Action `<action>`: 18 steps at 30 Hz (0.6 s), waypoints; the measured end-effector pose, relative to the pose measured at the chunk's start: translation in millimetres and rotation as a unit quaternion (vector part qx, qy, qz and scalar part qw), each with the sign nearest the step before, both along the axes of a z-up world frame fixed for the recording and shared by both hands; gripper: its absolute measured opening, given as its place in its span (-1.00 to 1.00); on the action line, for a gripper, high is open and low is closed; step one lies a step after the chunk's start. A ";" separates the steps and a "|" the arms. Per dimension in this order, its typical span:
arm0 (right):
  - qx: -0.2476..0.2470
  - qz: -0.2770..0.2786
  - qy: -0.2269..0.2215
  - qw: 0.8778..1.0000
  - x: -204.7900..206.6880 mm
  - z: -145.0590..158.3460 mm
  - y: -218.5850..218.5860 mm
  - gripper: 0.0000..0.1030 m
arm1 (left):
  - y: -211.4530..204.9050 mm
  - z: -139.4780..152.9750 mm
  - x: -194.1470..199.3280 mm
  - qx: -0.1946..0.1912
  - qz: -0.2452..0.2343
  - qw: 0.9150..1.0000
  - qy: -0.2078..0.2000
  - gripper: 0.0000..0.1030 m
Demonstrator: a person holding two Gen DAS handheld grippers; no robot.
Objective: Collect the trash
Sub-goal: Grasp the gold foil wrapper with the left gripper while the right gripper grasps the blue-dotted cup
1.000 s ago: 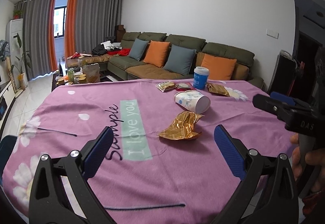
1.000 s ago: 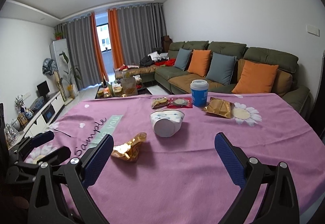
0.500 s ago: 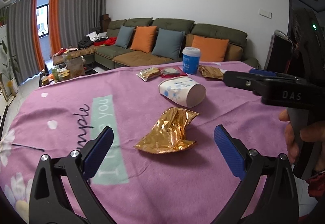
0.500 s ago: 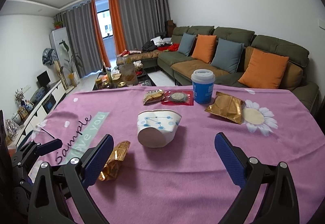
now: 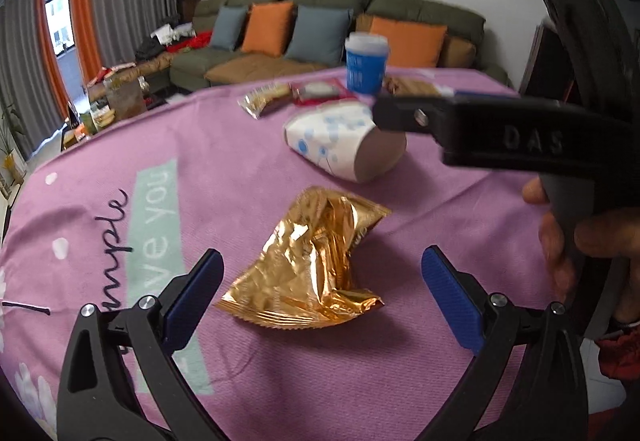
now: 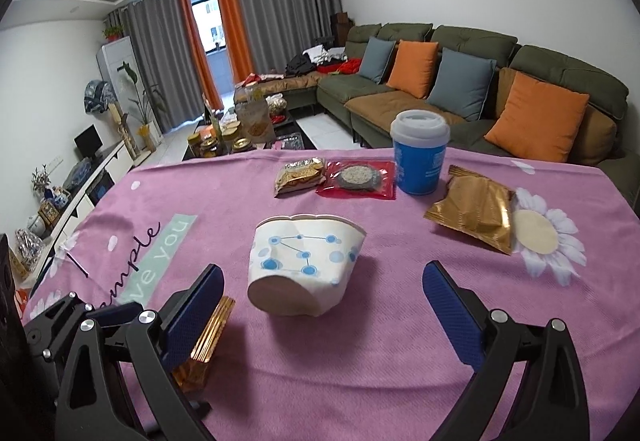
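Observation:
A crumpled gold wrapper (image 5: 310,263) lies on the pink tablecloth (image 5: 200,145), just ahead of my open left gripper (image 5: 322,291) and between its blue pads. A crushed white paper cup with blue dots (image 6: 306,263) lies on its side ahead of my open right gripper (image 6: 324,299). The same paper cup (image 5: 340,143) shows in the left wrist view, partly behind a finger of the right gripper (image 5: 460,121). The gold wrapper (image 6: 208,337) peeks from behind the right gripper's left pad. Farther back lie a second gold wrapper (image 6: 474,209), a red cracker packet (image 6: 358,179) and a biscuit packet (image 6: 300,175).
A blue cup with a white lid (image 6: 420,153) stands upright at the back of the table. A hand (image 5: 576,241) holds the right gripper's handle at the table's right edge. Beyond the table are a green sofa (image 6: 460,81) and a cluttered coffee table (image 6: 240,133).
Both grippers have moved forward and lower over the table. The gold wrapper now sits close between the left pads, and the paper cup sits closer to the right gripper. Both stay open.

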State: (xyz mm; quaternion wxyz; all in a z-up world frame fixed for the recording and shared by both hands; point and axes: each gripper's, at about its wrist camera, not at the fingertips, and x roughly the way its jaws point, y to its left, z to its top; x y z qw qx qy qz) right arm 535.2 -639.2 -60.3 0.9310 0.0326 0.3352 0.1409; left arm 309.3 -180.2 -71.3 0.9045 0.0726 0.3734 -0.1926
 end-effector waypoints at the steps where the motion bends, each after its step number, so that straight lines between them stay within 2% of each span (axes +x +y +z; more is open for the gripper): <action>1: 0.000 0.003 0.004 1.000 2.8 -1.5 1.3 0.87 | -1.1 -1.4 2.0 0.001 0.001 1.000 0.003 0.89; 4: -0.003 0.008 0.021 1.000 14.1 -7.8 6.6 0.87 | -4.3 -5.5 7.1 0.004 0.002 1.000 0.012 0.84; 5: -0.003 0.010 0.028 1.000 16.9 -9.7 8.2 0.86 | -4.5 -6.9 8.8 0.005 0.002 1.000 0.016 0.78; 8: -0.003 0.019 0.041 0.999 22.8 -13.8 12.3 0.86 | -5.0 -9.8 12.4 0.006 0.005 1.000 0.022 0.41; 11: -0.004 0.021 0.052 0.998 28.4 -18.7 16.4 0.86 | -4.8 -11.9 15.7 0.001 0.005 1.000 0.028 0.35; 13: -0.006 0.021 0.058 0.998 30.7 -21.4 18.7 0.86 | -0.5 -11.9 15.8 -0.006 0.005 0.999 0.033 0.13; 14: -0.004 0.021 0.061 0.998 31.5 -22.7 19.4 0.86 | 0.9 -12.3 16.8 -0.010 0.006 0.999 0.035 0.09; 18: -0.003 0.024 0.070 0.997 33.2 -26.7 21.3 0.70 | 4.7 -12.9 17.5 -0.029 0.009 0.999 0.041 -0.08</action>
